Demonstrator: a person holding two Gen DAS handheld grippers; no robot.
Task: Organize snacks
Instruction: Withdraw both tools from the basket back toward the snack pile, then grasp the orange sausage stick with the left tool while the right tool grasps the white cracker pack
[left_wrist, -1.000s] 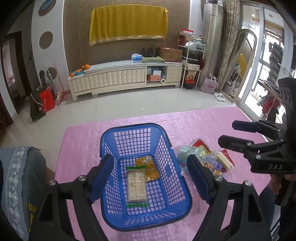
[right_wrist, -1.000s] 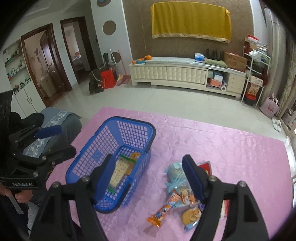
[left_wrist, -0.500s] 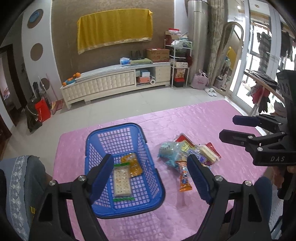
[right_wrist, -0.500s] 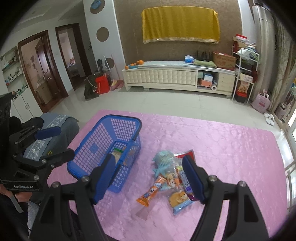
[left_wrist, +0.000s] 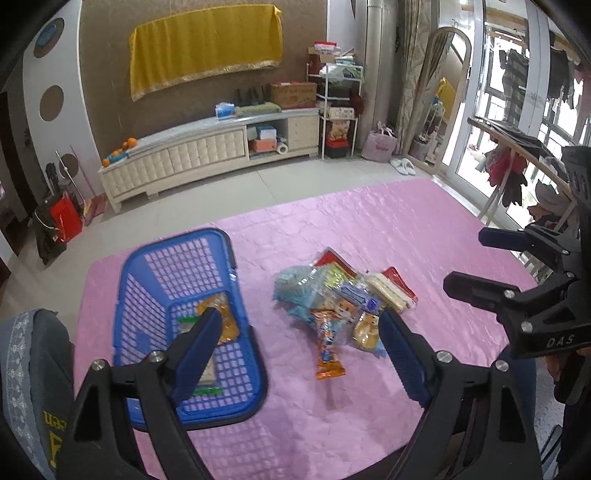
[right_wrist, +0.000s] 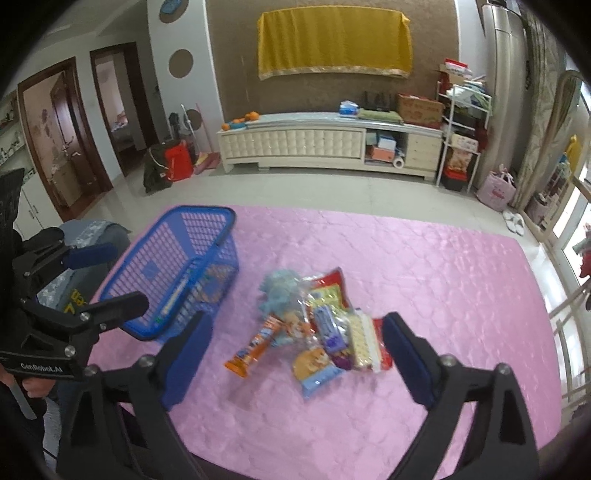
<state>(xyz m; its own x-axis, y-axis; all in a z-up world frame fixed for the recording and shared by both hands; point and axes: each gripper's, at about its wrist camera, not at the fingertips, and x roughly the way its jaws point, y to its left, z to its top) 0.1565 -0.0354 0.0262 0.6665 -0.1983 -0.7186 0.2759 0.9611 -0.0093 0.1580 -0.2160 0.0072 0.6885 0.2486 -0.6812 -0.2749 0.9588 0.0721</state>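
Observation:
A blue plastic basket (left_wrist: 177, 243) (right_wrist: 199, 212) stands on the pink tablecloth (left_wrist: 369, 229) (right_wrist: 406, 258) at the left. It holds an orange packet (left_wrist: 227, 321) and a cracker pack (left_wrist: 207, 369) half hidden behind my left finger. To its right lies a pile of wrapped snacks (left_wrist: 343, 295) (right_wrist: 321, 314), with a long orange packet (left_wrist: 328, 347) (right_wrist: 255, 347) at its near edge. My left gripper (left_wrist: 299, 314) (right_wrist: 127, 275) hovers between basket and pile, jaws opening, nothing between them. My right gripper (right_wrist: 297, 317) (left_wrist: 466, 258) hovers over the pile, jaws opening wide, also with nothing in them.
A chair with a grey patterned cover (left_wrist: 22, 354) (right_wrist: 92, 229) stands against the table's left side. Beyond the far table edge is tiled floor and a long cream cabinet (left_wrist: 184, 158) (right_wrist: 314, 144). A clothes rack (left_wrist: 517, 147) stands at the right.
Both grippers have swung right, from the basket toward the snack pile, and sunk a little. The basket now sits further left in both views. The right jaws stand visibly wider.

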